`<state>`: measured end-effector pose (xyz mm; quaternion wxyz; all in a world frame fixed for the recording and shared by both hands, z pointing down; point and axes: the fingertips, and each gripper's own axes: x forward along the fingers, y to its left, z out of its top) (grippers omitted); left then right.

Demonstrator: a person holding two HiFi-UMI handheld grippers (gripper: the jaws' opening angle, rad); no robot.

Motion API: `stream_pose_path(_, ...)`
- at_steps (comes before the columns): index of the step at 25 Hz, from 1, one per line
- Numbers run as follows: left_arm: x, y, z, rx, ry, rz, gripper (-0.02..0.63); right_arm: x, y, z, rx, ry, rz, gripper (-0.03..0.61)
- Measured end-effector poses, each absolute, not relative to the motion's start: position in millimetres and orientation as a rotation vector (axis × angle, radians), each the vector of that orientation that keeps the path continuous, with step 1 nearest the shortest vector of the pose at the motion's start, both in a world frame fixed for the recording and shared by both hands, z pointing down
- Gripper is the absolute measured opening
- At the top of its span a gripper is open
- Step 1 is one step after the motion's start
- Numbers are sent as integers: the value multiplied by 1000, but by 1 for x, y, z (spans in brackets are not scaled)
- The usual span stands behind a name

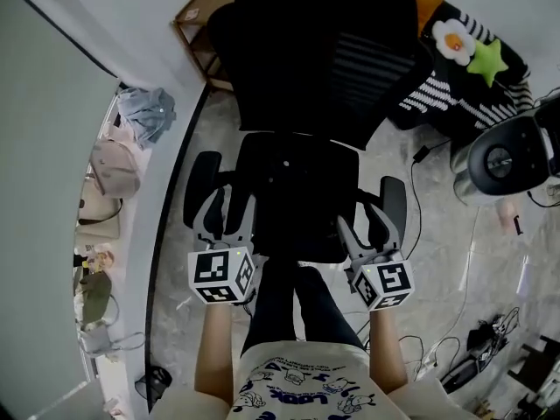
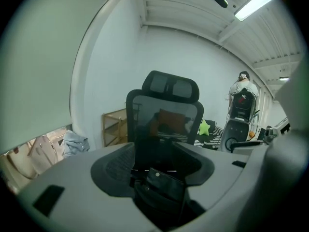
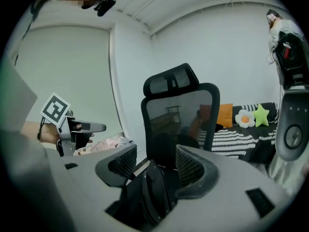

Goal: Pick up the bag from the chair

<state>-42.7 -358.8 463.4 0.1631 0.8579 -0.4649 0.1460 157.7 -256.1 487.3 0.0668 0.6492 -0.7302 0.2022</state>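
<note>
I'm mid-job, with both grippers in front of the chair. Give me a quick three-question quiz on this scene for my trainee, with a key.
1. True or false: the left gripper has its jaws shut on the black bag.
2. Where on the office chair does the bag lie? A. on the seat B. over the headrest C. on an armrest
3. Fill in: the star-shaped cushion beyond the chair is ____.
Key: 1 false, the jaws stand apart and do not press on the bag; 2 A; 3 green.
</note>
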Motion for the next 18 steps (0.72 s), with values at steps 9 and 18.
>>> stream_pose_path(9, -28, -409, 553, 2483, -1098, 501, 252, 154, -258, 595, 1924, -2014, 773, 282)
stream_pose_path(18, 1, -437, 640, 2540, -873, 596, 275, 166, -250, 676, 1949, -1877, 860, 282)
